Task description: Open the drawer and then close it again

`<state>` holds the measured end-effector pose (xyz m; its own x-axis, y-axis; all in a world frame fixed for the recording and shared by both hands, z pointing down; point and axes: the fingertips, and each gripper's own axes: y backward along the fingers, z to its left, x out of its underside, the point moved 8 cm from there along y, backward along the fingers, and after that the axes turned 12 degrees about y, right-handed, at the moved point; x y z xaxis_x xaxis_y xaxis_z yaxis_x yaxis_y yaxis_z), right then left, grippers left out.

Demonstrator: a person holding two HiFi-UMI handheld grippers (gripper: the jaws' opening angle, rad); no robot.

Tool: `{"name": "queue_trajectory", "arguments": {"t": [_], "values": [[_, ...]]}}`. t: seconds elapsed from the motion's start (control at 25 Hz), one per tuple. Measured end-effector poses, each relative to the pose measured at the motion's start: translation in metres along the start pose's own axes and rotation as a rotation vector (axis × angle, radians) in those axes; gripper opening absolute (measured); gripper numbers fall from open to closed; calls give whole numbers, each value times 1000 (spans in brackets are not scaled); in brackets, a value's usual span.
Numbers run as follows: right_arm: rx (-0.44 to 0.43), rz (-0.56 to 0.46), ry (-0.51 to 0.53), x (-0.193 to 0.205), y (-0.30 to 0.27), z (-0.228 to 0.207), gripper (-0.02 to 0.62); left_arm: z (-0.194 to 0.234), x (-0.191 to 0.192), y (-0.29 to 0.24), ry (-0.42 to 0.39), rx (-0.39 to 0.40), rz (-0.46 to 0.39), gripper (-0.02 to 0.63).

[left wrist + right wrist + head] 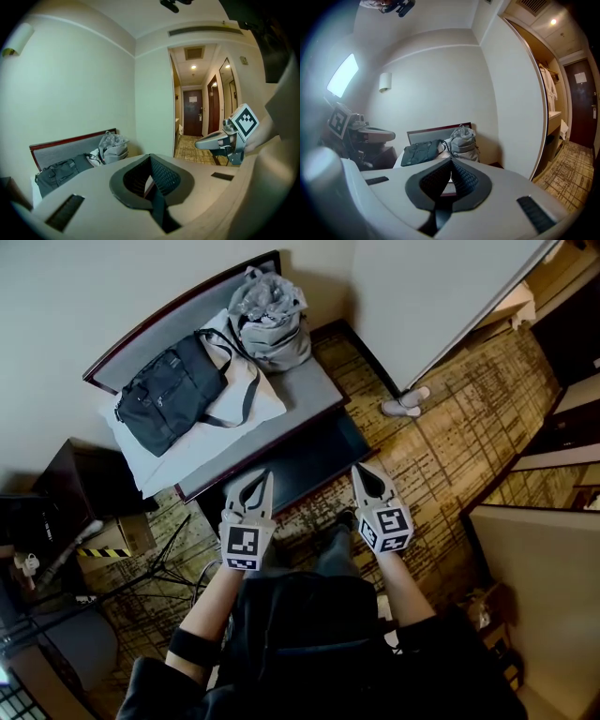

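Nothing of the task looks done yet. Judging by how things lie, the opening pull is yet to come and the closing push after it.

The left gripper (264,479) has its jaws pressed together with nothing between them. It hangs just short of the drawer (300,465), not touching it. I take the drawer to be the dark front under the edge of the bench (309,395), just ahead of both grippers' tips and spanning the gap between them. No inside shows, so it appears shut, though the steep head view leaves that a judgement. No handle can be made out.

Off to the left gripper's left, on the floor, sits a small cardboard box (127,538) with striped tape; what it holds is not visible.

Beyond the left gripper, on the bench top, a dark bag (169,390) lies flat on a white cushion (187,460), its contents unseen. Further along, ahead of the space between the grippers, a grey bag (267,320) stands at the back, bunched at its top, so what is in it cannot be told.

The right gripper (361,474) is likewise clamped on nothing, level with the left and near the drawer's right end, apart from it.
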<state>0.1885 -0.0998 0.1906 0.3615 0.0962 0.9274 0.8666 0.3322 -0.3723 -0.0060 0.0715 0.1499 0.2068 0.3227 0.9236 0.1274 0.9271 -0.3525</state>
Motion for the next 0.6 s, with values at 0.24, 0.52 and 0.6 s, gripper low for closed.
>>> {"name": "queue_trajectory", "arguments": {"t": [0.24, 0.52, 0.6], "values": [[-108, 168, 50, 61, -26, 33, 0, 8, 11, -3, 16, -16, 27, 3], [-238, 389, 99, 162, -60, 81, 0, 21, 46, -15, 32, -6, 55, 3], [-262, 451, 101, 192, -72, 95, 0, 26, 61, -21, 36, 7, 66, 3]]}}
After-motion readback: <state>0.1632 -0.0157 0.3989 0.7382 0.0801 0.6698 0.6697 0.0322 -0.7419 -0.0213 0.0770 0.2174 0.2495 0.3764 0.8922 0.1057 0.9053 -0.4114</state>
